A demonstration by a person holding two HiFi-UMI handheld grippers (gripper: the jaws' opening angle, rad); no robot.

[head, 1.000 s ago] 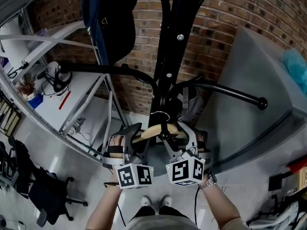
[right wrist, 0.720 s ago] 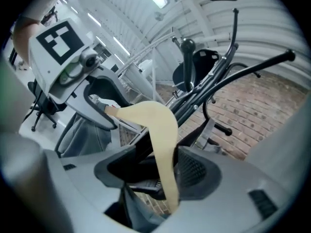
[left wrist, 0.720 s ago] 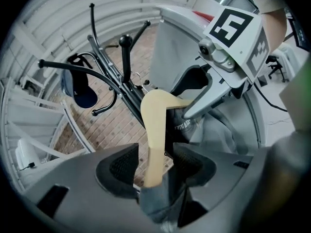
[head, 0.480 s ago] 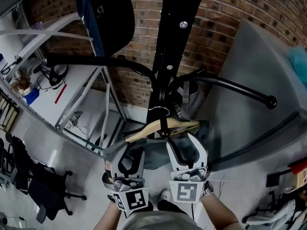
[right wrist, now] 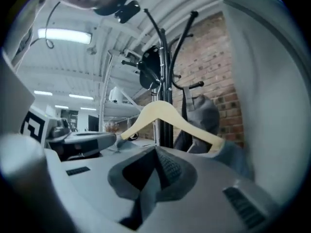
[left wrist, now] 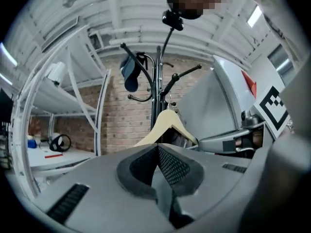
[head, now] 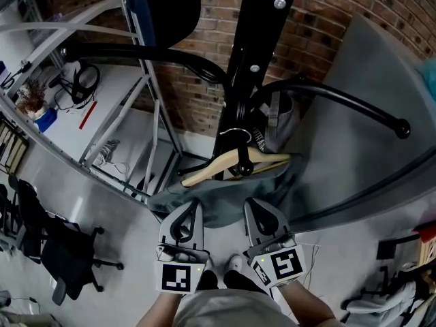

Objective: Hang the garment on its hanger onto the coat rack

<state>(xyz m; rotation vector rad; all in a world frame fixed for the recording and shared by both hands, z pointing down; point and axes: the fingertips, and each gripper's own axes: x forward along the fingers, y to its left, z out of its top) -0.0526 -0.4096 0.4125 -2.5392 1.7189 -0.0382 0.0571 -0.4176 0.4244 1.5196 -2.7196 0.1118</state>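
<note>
1. Task is looking nearly done: the wooden hanger (head: 235, 163) w/ the garment (head: 204, 203) is hanging by its metal hook on the coat rack (head: 253, 53). It's sitting low on the pole, under the long curved arms. We aren't making out exactly which peg is carrying the hook.
2. We're holding the left hand-held gripper (head: 187, 210) & the right hand-held gripper (head: 259, 208) side by side, just beside the garment's lower edge. Both sets of jaws have just been closing and are now pressing together w/ nothing between them.
3. What's left, as we're judging it: prob. only checking that it's hanging steady.
4. Materials:
   - Hanger: pale smooth wood w/ curved shoulders, tilting w/ its left end lower.
   - Garment: soft blue-grey cloth, draping loosely.
   - Rack: glossy black metal tube w/ ball-tipped arms.
   - Brick wall (head: 327, 19) behind: rough and reddish.
</note>
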